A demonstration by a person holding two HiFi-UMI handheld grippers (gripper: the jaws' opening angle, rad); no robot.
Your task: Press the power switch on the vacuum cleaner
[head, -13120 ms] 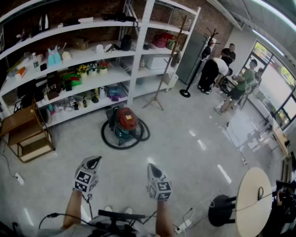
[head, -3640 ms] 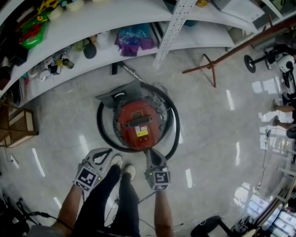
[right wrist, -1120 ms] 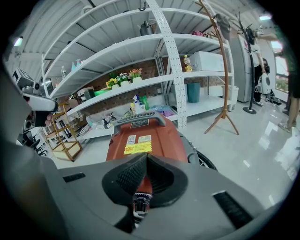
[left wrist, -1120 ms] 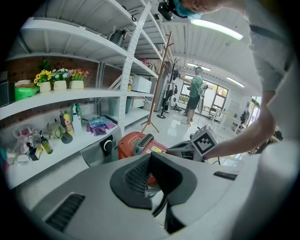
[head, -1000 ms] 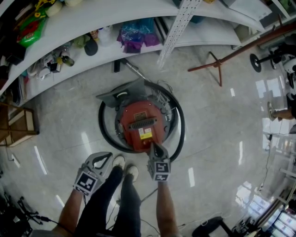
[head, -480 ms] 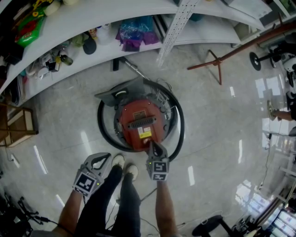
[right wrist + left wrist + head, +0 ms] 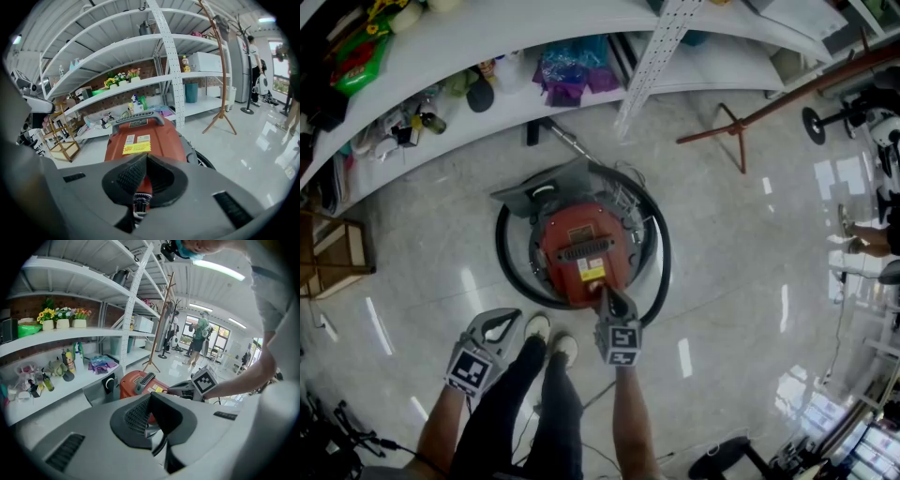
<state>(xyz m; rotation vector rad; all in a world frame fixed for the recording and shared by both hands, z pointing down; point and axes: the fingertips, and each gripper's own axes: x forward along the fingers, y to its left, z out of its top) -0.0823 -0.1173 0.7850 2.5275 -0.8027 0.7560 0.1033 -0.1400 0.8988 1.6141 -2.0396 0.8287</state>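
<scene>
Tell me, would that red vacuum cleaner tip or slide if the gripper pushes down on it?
Tipping seems unlikely: the vacuum cleaner looks squat and broad on the floor. It might scoot a little; no wheels show. The hose coiled round it looks floppy.

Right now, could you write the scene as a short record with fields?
vacuum cleaner: red top, standing on the floor
hose: black, looped around the vacuum cleaner
right gripper: fingers together, tip at the near edge of the red top
left gripper: fingers together, empty, held aside by the person's shoes
power switch: not visible in any view
</scene>
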